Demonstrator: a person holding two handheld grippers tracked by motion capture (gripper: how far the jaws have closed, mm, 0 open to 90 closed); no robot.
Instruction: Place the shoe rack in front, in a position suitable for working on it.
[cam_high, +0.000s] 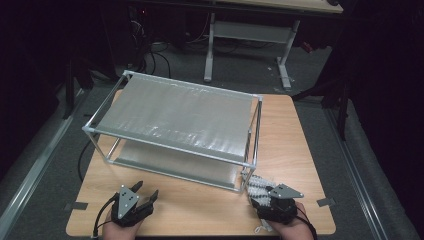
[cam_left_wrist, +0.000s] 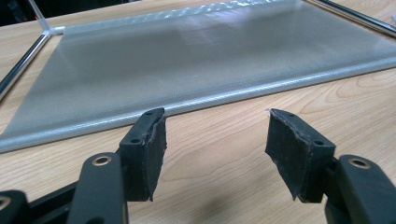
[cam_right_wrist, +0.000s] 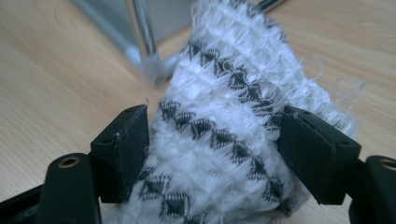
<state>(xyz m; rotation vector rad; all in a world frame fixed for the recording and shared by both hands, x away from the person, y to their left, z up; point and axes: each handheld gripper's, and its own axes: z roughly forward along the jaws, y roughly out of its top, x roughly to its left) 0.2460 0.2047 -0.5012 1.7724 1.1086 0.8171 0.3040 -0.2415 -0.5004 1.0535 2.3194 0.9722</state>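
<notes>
Straddling white cloth (cam_right_wrist: 219, 140), right fingers (cam_right_wrist: 123, 149) apart

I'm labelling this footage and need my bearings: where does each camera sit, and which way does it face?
High view: above the person's side, looking forward and down on the table and two-level rack; both hands show, with the left gripper and right gripper.
Left gripper view: rides the left gripper, low, facing the rack's bottom shelf; jaws apart, nothing between.
Right gripper view: rides the right gripper, facing a rack leg; the white patterned cloth lies between its jaws.
Shared: all three show the rack and table.
</notes>
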